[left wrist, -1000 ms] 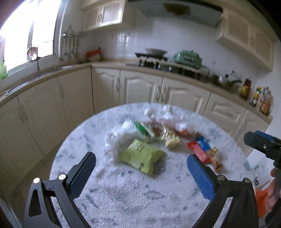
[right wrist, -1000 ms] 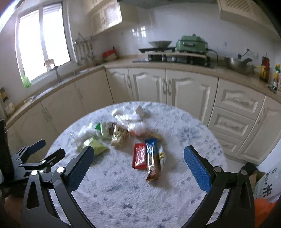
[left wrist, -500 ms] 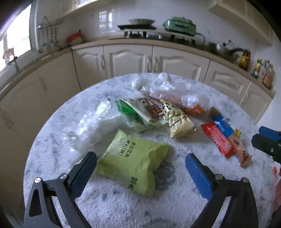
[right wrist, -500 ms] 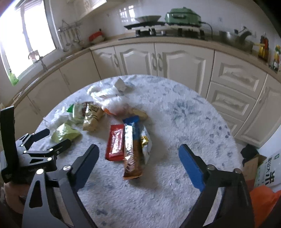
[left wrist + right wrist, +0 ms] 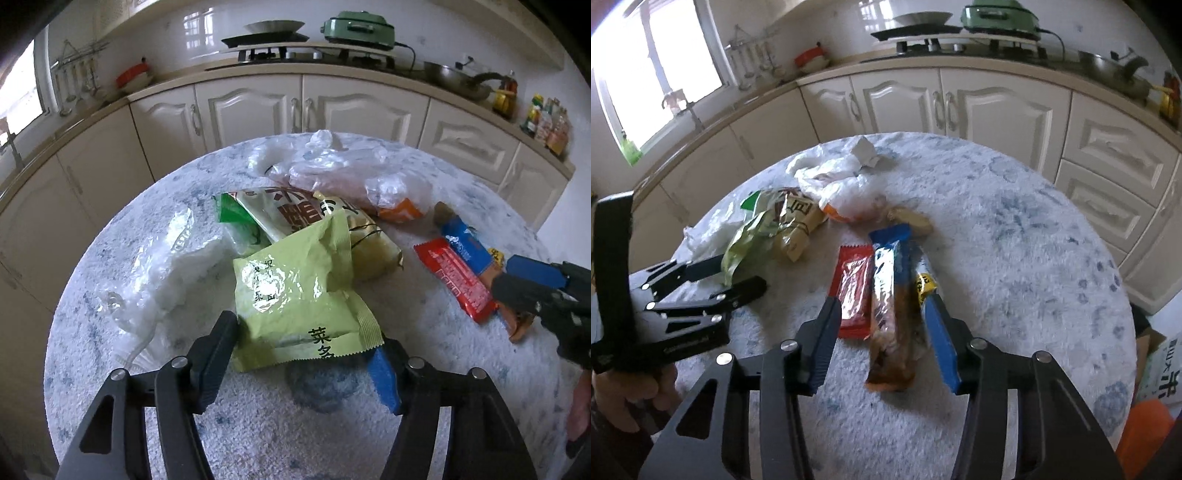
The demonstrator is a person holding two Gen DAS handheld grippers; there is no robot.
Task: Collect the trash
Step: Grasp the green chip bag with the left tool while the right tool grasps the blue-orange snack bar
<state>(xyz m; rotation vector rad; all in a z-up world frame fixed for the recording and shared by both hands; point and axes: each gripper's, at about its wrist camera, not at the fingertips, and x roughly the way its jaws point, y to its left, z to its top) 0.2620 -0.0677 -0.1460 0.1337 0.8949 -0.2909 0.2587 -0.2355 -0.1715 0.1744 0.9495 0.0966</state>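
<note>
Both hand-held grippers tilt steeply down at the round table with its mottled blue-and-white cover (image 5: 424, 177). The left gripper (image 5: 303, 354) has just been closing its jaws, which now pinch the near end of the crinkled light-green foil snack packet (image 5: 295, 291), raised at that end. The right gripper (image 5: 882, 332) has also just been closing, its pads flanking the red wrapper (image 5: 854, 291), the blue-and-brown bar wrapper (image 5: 890, 295) and the yellow-tipped one (image 5: 925, 286); contact cannot be told.
</note>
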